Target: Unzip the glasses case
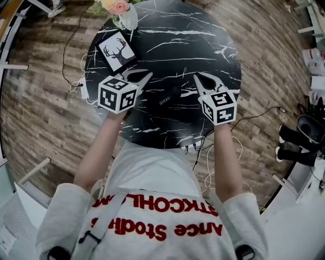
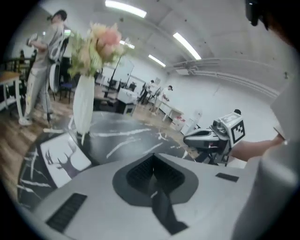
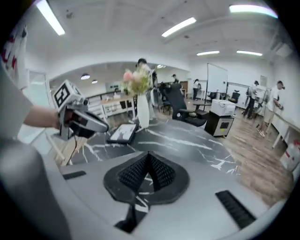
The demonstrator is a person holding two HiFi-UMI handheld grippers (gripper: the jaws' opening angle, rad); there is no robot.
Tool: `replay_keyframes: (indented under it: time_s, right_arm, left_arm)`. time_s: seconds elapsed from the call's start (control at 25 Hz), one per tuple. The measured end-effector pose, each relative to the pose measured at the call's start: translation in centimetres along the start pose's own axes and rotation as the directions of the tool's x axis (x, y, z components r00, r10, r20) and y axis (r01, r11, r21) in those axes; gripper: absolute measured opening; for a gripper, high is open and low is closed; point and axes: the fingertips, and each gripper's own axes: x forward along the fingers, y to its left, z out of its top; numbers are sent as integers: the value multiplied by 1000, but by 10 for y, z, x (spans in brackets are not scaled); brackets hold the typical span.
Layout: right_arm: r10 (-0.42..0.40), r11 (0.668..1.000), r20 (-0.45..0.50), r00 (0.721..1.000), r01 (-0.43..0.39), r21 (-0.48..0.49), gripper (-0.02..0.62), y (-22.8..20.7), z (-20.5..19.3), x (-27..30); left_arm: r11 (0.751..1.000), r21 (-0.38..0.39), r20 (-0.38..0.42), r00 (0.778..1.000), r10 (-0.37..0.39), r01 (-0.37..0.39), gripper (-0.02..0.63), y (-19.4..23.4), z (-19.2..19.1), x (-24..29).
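The glasses case (image 1: pixel 167 99) is a dark shape with small white lettering, lying on the black marble table (image 1: pixel 167 45) and hard to tell from the top. It lies between and below the two grippers. My left gripper (image 1: pixel 149 75) is held above the table left of the case, its jaws shut on nothing. My right gripper (image 1: pixel 196 76) is held to the right of the case, also shut and empty. In the left gripper view the left gripper's (image 2: pixel 151 158) pads meet, and the right gripper (image 2: pixel 206 138) shows beyond them. The right gripper view shows the same for the right gripper (image 3: pixel 149 158). The case is in neither gripper view.
A white vase with pink flowers (image 1: pixel 124 15) stands at the table's far edge. A framed deer picture (image 1: pixel 117 52) lies beside it on the left. Cables (image 1: pixel 208 152) trail over the wooden floor by the near edge. People stand in the room behind.
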Motion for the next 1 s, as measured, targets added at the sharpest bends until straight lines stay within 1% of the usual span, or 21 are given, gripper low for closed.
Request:
replay_keyframes:
  time_s: [0.08, 0.12, 0.2, 0.32, 0.44, 0.52, 0.6, 0.72, 0.8, 0.88, 1.0]
  right_arm:
    - [-36, 997, 137, 990, 27, 66, 15, 2, 39, -24]
    - [-57, 995, 204, 977, 38, 94, 14, 2, 58, -37]
    - [-90, 988, 314, 945, 46, 144, 14, 5, 91, -61]
    - [-129, 983, 407, 904, 63, 172, 14, 13, 122, -92]
    - [-163, 984, 453, 876, 109, 143, 14, 16, 140, -110]
    - [-179, 982, 469, 865, 130, 135, 14, 18, 145, -120]
    - [-197, 979, 490, 849, 144, 143, 14, 18, 149, -128]
    - [-218, 975, 528, 821, 158, 157, 15, 18, 156, -139]
    - [-232, 972, 537, 811, 180, 149, 14, 19, 159, -142]
    - [-243, 970, 537, 808, 201, 136, 15, 19, 161, -143]
    - [-252, 968, 540, 803, 218, 128, 15, 20, 160, -142]
  left_arm:
    - [996, 68, 125, 991, 44, -53, 9, -6, 35, -20]
    - [993, 88, 188, 980, 61, -78, 9, -9, 53, -30]
    - [986, 103, 300, 949, 93, -129, 9, -17, 85, -52]
    - [976, 103, 425, 895, 133, -194, 9, -28, 119, -82]
    - [971, 123, 530, 841, 111, -206, 9, -41, 148, -106]
    - [971, 131, 573, 815, 89, -199, 9, -50, 159, -119]
    - [971, 128, 598, 797, 86, -201, 9, -53, 166, -130]
    - [967, 119, 631, 769, 102, -227, 9, -53, 172, -141]
    - [962, 114, 649, 752, 118, -250, 9, -51, 174, -146]
    - [956, 113, 660, 739, 131, -270, 9, -50, 174, -148]
    - [948, 127, 668, 731, 135, -291, 9, -51, 173, -149]
